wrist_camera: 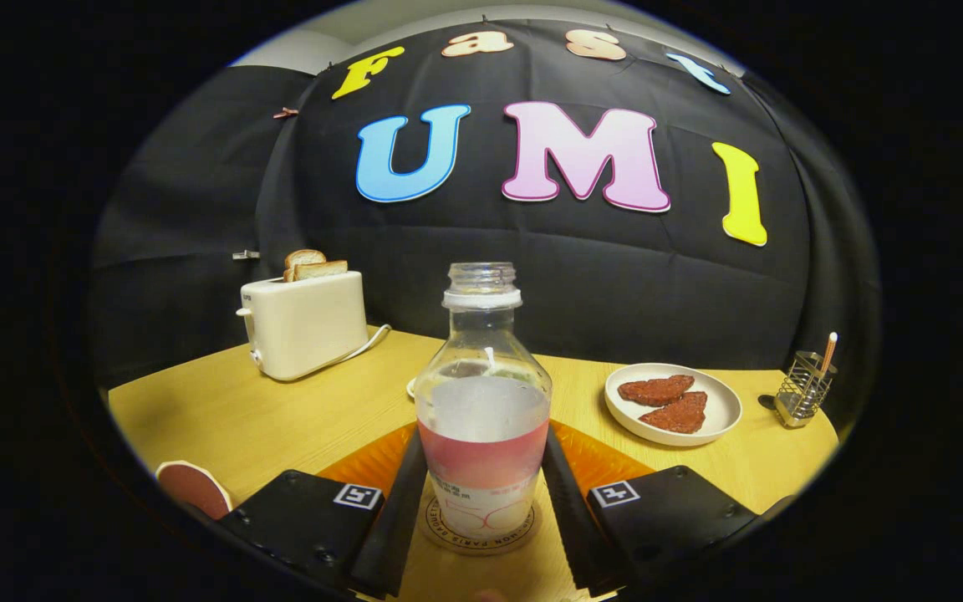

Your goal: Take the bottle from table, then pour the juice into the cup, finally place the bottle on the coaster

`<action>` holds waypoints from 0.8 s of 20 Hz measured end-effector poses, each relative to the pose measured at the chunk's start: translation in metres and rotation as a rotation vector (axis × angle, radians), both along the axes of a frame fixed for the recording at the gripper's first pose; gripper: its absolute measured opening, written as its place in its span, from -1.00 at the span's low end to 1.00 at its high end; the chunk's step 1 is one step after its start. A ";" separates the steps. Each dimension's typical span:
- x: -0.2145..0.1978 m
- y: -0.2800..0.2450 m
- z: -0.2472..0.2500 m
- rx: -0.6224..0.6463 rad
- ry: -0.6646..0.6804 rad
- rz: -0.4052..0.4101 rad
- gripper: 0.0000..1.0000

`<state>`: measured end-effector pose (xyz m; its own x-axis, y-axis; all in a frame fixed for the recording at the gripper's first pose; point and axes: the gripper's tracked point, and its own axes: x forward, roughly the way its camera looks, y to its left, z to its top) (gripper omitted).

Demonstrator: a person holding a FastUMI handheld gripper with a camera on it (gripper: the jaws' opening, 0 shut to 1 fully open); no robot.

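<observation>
1. We see the bottle (482, 401) standing upright, its long axis vertical and its open, capless mouth pointing straight up.
2. It stands on a round coaster (481, 528) with a printed ring, on the wooden table (281, 418), right between our two fingers.
3. The bottle is clear plastic with a white ring below the threaded neck, a frosted band around the middle, then a pink-red band and a white label part lower down. We cannot tell how much liquid is inside.
4. Our gripper (481, 510) has its black fingers (394, 510) flanking the lower body of the bottle, one on each side, roughly a bottle's width apart. They lie close along its sides, but we cannot tell whether they press on it or just stand beside it.
5. An orange mat (603, 460) shows behind the fingers under the bottle area.
6. Beyond, to the left, a cream toaster (306, 326) holds bread slices; to the right, a white plate (720, 410) carries two brown pieces, with a wire holder (803, 393) further right.
7. A reddish round object (193, 489) sits near the left finger block.
</observation>
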<state>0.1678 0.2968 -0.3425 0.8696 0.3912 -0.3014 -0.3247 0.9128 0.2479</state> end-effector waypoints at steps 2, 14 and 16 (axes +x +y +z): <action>-0.002 -0.005 -0.001 -0.007 0.008 -0.009 0.54; -0.043 -0.051 0.044 -0.030 -0.027 -0.046 0.94; -0.055 -0.063 0.063 -0.045 -0.045 -0.055 0.94</action>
<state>0.1131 0.2341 -0.2796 0.9027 0.3291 -0.2773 -0.2833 0.9395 0.1926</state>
